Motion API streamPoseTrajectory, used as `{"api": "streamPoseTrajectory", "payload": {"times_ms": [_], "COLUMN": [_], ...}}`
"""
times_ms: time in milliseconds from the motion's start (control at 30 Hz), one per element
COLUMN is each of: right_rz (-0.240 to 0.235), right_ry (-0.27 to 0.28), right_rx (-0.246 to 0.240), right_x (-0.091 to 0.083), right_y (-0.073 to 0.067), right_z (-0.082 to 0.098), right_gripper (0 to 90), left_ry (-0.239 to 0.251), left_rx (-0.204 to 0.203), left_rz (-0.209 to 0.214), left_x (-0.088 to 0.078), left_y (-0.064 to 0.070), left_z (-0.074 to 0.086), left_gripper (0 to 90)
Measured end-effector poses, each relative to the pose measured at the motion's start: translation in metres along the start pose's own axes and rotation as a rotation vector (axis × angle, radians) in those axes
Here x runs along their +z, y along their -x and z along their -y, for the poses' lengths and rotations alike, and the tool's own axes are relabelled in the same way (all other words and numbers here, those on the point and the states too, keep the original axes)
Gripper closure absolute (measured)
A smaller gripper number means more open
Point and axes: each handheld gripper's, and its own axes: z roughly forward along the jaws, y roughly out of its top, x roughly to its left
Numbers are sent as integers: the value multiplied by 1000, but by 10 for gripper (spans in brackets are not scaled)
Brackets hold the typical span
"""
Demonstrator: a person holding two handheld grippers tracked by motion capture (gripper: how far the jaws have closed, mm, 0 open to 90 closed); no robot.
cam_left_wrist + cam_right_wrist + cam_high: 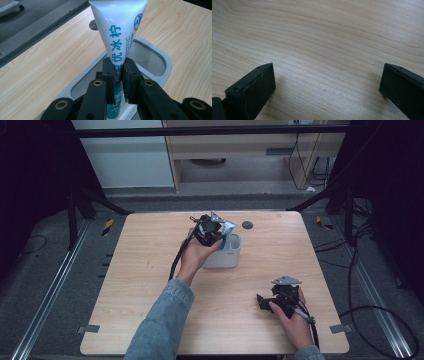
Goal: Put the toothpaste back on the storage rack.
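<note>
A white tube (117,27) with teal lettering stands between the jaws of my left gripper (119,67), which is shut on its narrow lower part. The tube hangs over a white oval cup (163,63), its lower end dipping into the cup's opening. In the high view the left gripper (220,236) sits just above that white cup (227,257) near the table's middle. Close to the table's front right, my right gripper (262,301) rests low, jaws wide apart. Its two black fingers (255,87) frame bare wood with nothing between them.
The light wooden table (150,285) has a small dark round disc (247,225) at its far edge behind the cup. Black cables trail from both grippers, and more lie on the floor at the right. Dark frame legs stand beyond the table's far corners.
</note>
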Motion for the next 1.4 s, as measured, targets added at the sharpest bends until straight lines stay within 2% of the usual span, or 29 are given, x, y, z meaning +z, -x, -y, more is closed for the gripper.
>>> {"api": "streamPoseTrajectory", "payload": {"times_ms": [400,667,833,1100,1167,1200,1333,1400], "right_rz": [0,0,0,0,0,0,0,0], "right_ry": [0,0,0,0,0,0,0,0], "right_rx": [1,0,0,0,0,0,0,-1], "right_x": [0,0,0,0,0,0,0,0], "right_y": [0,0,0,0,0,0,0,0], "right_z": [0,0,0,0,0,0,0,0], "right_gripper": [3,3,4,4,4,4,3,4], "left_ry": [-2,5,6,9,12,19,45,42], "left_rx": [4,-33,-22,-27,-28,-28,7,45], "left_rz": [-1,-10,-16,-20,-25,-32,-63,-94], "left_x": [2,4,4,1,-1,-3,-11,-17], "left_y": [1,-2,-2,-4,-4,-3,5,9], "left_z": [-1,-1,-2,-1,-1,-1,-1,-1], "left_gripper": [809,803,795,794,772,727,679,637]}}
